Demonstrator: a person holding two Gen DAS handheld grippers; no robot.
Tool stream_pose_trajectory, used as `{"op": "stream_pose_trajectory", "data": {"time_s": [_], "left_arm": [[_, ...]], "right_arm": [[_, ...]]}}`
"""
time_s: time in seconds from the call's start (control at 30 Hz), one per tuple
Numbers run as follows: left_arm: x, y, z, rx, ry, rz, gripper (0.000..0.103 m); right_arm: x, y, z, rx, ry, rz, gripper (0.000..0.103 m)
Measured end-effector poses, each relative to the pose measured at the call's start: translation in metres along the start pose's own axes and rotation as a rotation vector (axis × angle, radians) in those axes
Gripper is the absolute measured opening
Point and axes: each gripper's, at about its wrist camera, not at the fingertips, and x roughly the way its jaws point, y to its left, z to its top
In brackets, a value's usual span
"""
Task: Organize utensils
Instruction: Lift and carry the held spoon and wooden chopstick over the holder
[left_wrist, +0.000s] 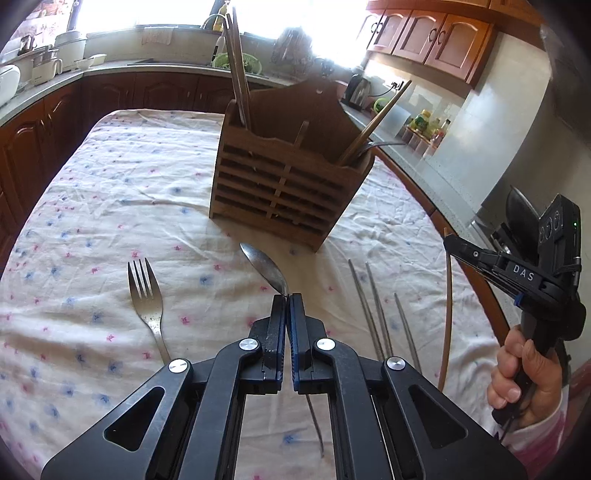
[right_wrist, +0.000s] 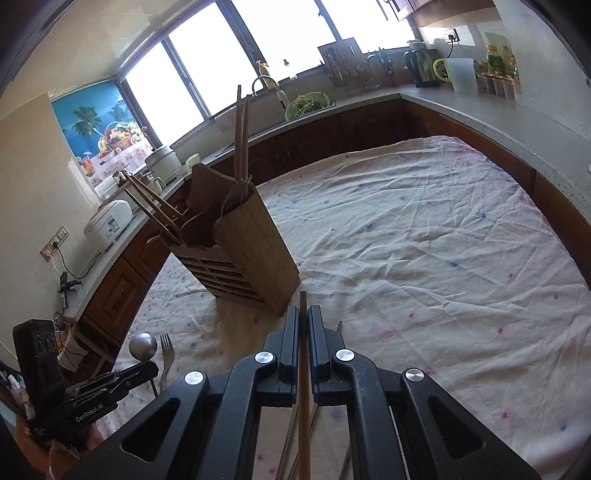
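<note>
Mid-sort: both grippers loaded, neither utensil in the wooden caddy (left_wrist: 291, 177) yet. Left gripper (left_wrist: 287, 295) pinched tight on the spoon (left_wrist: 266, 266) at its neck, bowl pointing at the caddy's front, handle trailing under the jaws. Right gripper (right_wrist: 303, 308) clamped on a wooden chopstick (right_wrist: 303, 369), tip just short of the caddy's near corner.

Next, my read: lift, tip each piece upright, drop into a compartment. Wooden sticks already stand in both ends of the caddy, and a fork sits in one; can't tell which slot is for spoons.

Still on the cloth (left_wrist: 110, 206): fork (left_wrist: 147, 299) left of the caddy front, metal chopsticks (left_wrist: 373, 306) to its right. Standing sticks lean outward, likely snag on entry. Two loaded grippers converging on one caddy risk crossing
</note>
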Motion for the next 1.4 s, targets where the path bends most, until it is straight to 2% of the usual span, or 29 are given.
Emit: {"op": "stream_pose_trajectory", "data": {"time_s": [0.27, 0.5, 1.4], "left_arm": [[-0.036, -0.008, 0.004, 0.009, -0.089, -0.020, 0.002], [-0.052, -0.010, 0.007, 0.009, -0.131, -0.029, 0.002], [-0.068, -0.002, 0.036, 0.018, -0.215, -0.013, 0.002]], "right_arm": [[-0.055, 0.019, 0.005, -0.022, -0.106, 0.056, 0.005], [-0.079, 0.033, 0.010, -0.063, -0.163, 0.074, 0.005], [-0.085, 0.049, 0.036, -0.081, -0.235, 0.105, 0.005]]}}
